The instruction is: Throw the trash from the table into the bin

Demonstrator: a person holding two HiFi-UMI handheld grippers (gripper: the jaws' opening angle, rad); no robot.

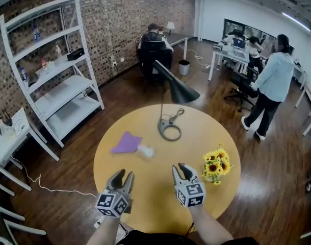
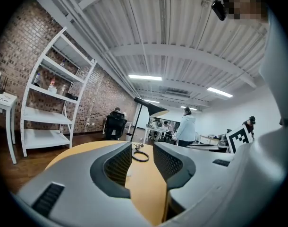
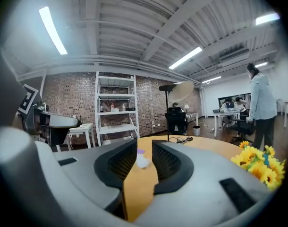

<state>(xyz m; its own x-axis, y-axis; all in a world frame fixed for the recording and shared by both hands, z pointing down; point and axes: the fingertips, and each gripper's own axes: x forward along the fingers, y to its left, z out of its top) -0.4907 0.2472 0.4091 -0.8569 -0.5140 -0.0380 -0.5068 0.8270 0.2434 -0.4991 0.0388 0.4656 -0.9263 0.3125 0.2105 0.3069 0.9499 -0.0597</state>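
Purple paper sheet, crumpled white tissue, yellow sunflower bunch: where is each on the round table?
Purple paper sheet [image 1: 126, 143], head view, middle of the sheet.
Crumpled white tissue [image 1: 146, 151], head view, centre of the wad.
Yellow sunflower bunch [image 1: 216, 163], head view, on the blooms.

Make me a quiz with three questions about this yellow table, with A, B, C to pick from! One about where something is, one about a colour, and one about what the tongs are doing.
1. Looking from the head view, where on the table are the sunflowers?
A) by its right edge
B) in its middle
C) by its left edge

2. What colour is the flat sheet of paper?
A) green
B) purple
C) red

3. How are the left tongs?
A) shut on the paper
B) shut on a flower
C) open, holding nothing

Answers:
1 A: the sunflowers stand at the table's right edge.
2 B: the sheet beside the white crumpled tissue is purple.
3 C: the left gripper view shows a gap between the pads, with only tabletop beyond.
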